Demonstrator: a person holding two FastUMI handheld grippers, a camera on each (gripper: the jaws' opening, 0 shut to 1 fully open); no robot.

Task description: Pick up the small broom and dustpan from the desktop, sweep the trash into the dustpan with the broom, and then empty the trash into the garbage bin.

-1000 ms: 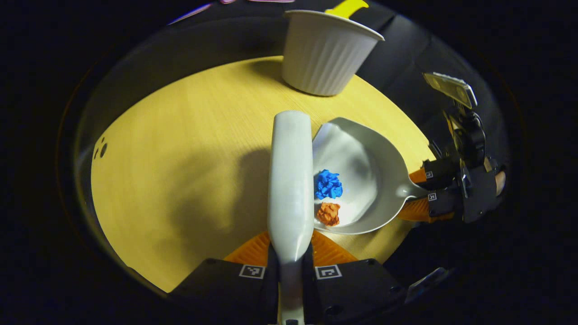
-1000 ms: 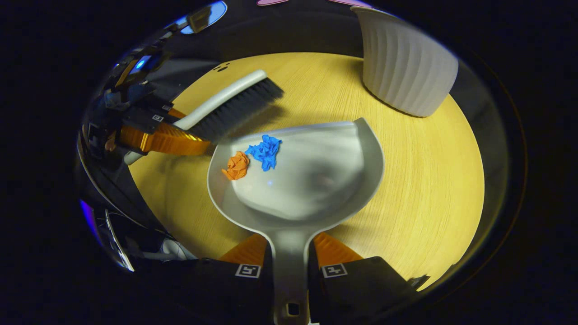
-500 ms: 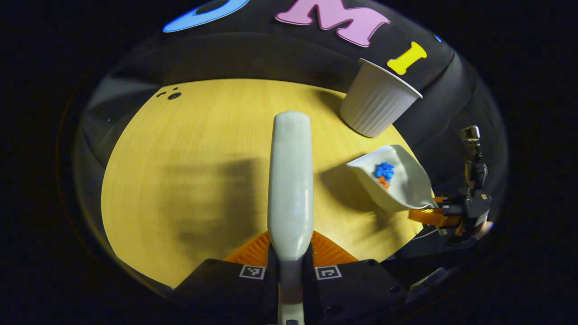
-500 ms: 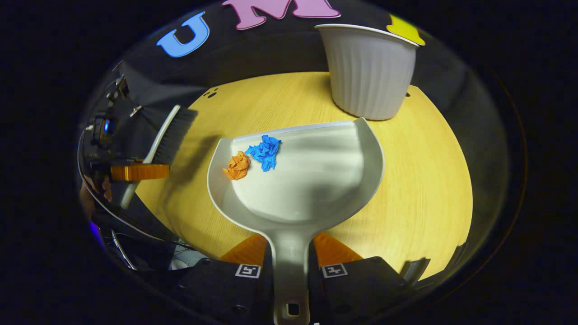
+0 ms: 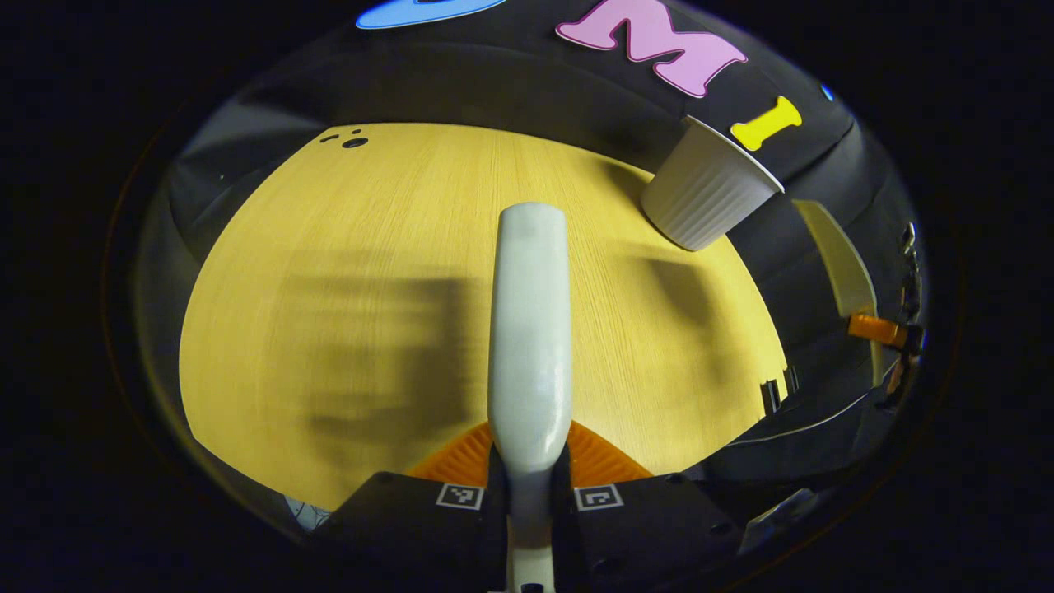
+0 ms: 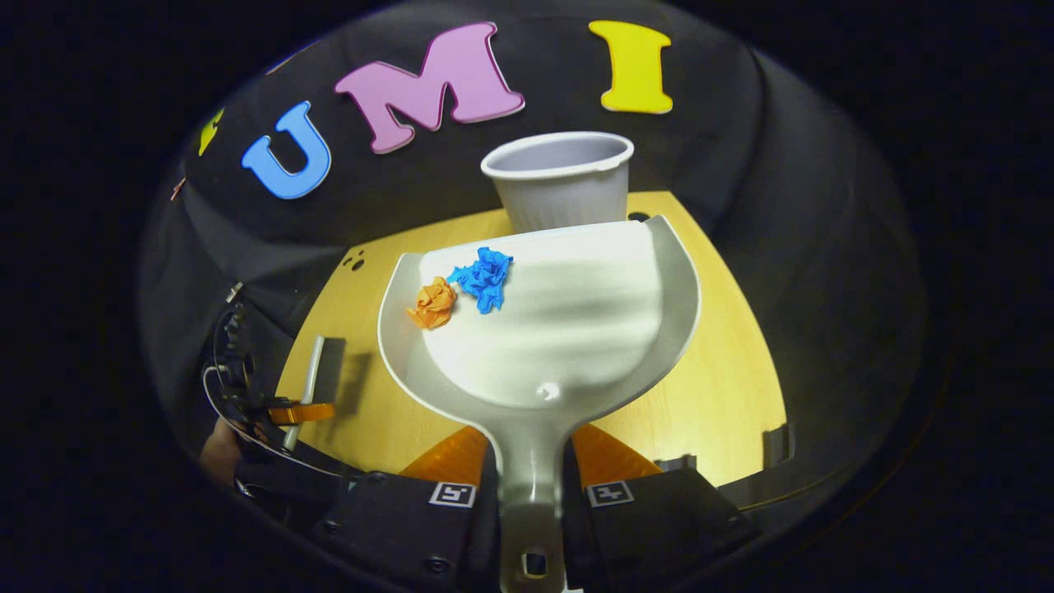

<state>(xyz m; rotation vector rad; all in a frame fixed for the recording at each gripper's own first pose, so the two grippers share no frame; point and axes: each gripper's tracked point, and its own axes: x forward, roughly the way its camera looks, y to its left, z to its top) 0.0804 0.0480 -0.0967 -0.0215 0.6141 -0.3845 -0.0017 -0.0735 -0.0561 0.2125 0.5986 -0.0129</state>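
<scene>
In the left gripper view, the left gripper clamps the broom by its handle above the desk, with the bin ahead to the right. In the right gripper view, the right gripper clamps the dustpan handle; blue paper and orange paper sit near its front lip, and the bin stands straight ahead, just past that lip.

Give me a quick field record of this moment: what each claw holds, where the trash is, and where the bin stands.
left claw: shut on the broom handle
right claw: shut on the dustpan handle
trash: blue paper wad and orange paper wad, both in the dustpan near its front lip
dustpan: lifted above the desktop
garbage bin: white, ribbed, upright at the desktop's far edge, beyond the dustpan's lip
stage: sweeping done, emptying not yet done
</scene>
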